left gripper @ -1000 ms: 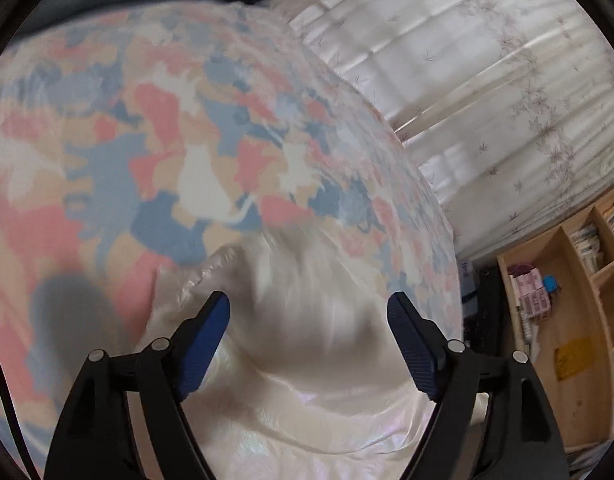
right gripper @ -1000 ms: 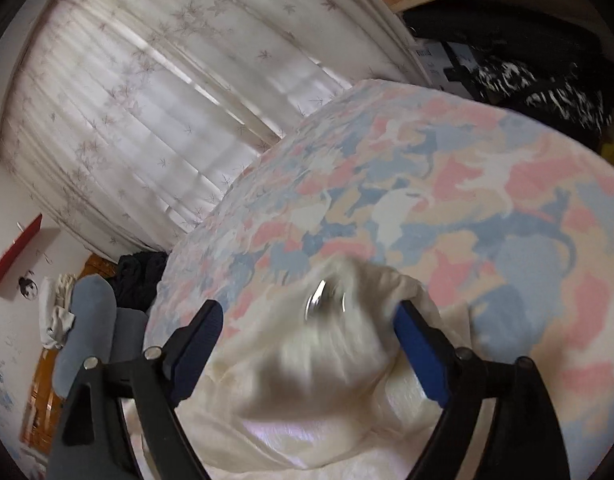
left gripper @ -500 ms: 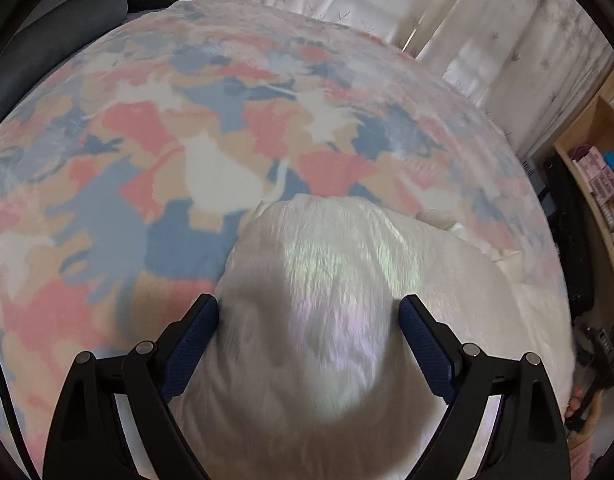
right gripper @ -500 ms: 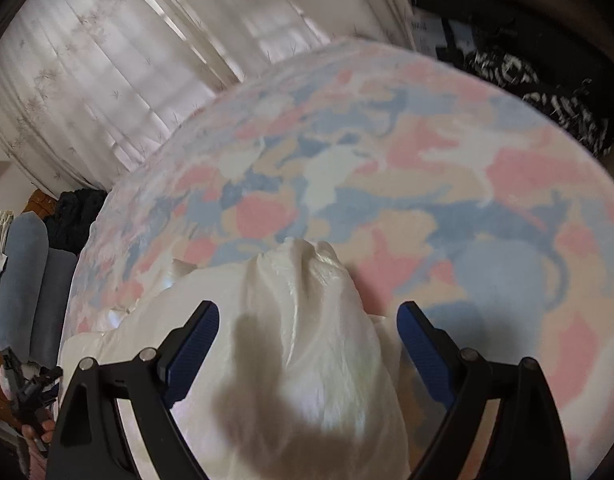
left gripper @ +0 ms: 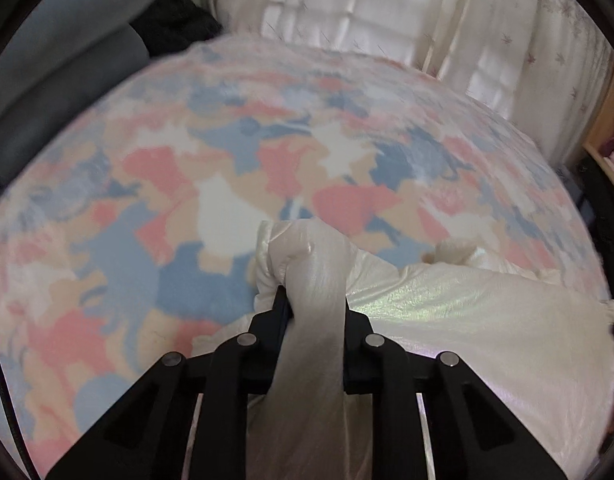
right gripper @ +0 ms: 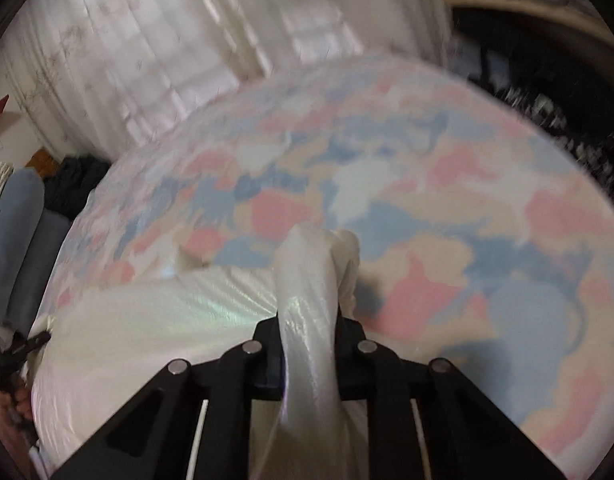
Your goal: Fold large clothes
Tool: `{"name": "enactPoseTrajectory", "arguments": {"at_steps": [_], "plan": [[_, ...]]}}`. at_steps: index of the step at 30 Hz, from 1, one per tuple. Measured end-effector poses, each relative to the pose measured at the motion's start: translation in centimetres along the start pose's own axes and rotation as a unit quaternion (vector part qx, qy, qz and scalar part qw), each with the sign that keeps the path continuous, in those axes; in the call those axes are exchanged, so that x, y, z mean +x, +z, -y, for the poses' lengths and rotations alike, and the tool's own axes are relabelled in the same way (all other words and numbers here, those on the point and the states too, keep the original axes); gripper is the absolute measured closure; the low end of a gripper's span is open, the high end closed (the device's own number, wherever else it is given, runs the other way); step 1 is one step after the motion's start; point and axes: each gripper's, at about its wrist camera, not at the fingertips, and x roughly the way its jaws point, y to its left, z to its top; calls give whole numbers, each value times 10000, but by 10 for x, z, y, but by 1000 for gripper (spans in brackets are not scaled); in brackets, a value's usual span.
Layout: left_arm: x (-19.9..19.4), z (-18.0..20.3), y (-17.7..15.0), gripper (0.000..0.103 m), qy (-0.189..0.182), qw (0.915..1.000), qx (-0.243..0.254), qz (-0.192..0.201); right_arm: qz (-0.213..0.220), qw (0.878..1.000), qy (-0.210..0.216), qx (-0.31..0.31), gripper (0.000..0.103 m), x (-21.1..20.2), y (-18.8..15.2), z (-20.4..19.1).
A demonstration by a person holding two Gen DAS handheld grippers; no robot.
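**Both grippers closing on bunched folds of the white garment**

In the left wrist view, the left gripper (left gripper: 313,304) sits at the bottom centre of the frame, its jaws closing with a gathered ridge of the white garment (left gripper: 447,312) between them. The fabric rises out of the jaws as a narrow hump and rolls over at the top, just above the middle of the frame. The rest of the garment (shiny, with a faint iridescent sheen) spreads toward the lower right of the frame, lying on the patterned bedspread (left gripper: 187,184), which fills the middle and left in pink, blue, beige and white patches. Pale curtains (left gripper: 347,4) hang across the top, a wooden shelf (left gripper: 603,132) shows at the right edge, and a grey cushion (left gripper: 63,64) sits at the upper left beside a dark bundle.

In the right wrist view, the right gripper (right gripper: 309,320) is likewise at the bottom centre, jaws closing on a similar upright fold of the same garment (right gripper: 155,312). Here the cloth spreads toward the lower left of the frame, over the bedspread (right gripper: 487,248). The curtains (right gripper: 155,52) cover the upper left, and a dark patterned item lies at the upper right, too blurred to identify.
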Motion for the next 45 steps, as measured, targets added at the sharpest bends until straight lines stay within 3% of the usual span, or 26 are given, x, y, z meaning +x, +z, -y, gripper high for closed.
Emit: {"name": "enactPoseTrajectory", "arguments": {"at_steps": [2,7,12,16,20,25,28,32,37,40,45], "plan": [[7,9,-2,84,396,9992,38,62,136,9997,-200,70,89,1,3,-1],[37,28,-11,74,1216,9921,274,163,-253,9925,-1195,-16,87,54,-11,4],[54,36,-15,66,1441,9887,331,230,-139,9922,-1169,400,84,69,-19,23],[59,32,-19,63,1341,9905,196,251,-101,9932,-971,629,79,68,-23,31],[57,26,-22,59,1213,9924,70,203,-161,9916,-953,855,60,68,-24,36],[38,16,-10,56,949,9955,40,-48,-446,9894,-1159,754,58,51,-11,30],[2,11,4,56,729,9972,-101,130,-280,9914,-1167,525,58,21,0,14],[-45,24,16,54,526,9976,46,451,83,9957,-917,124,58,-24,13,-26],[-77,77,2,43,89,9965,648,529,187,9989,-336,-256,58,-50,13,-90],[-72,108,-16,43,-112,9950,876,466,149,9986,-31,-502,58,-44,1,-133],[-38,143,-44,43,-147,9955,869,349,-66,9978,48,-655,58,-4,-27,-175]]}}
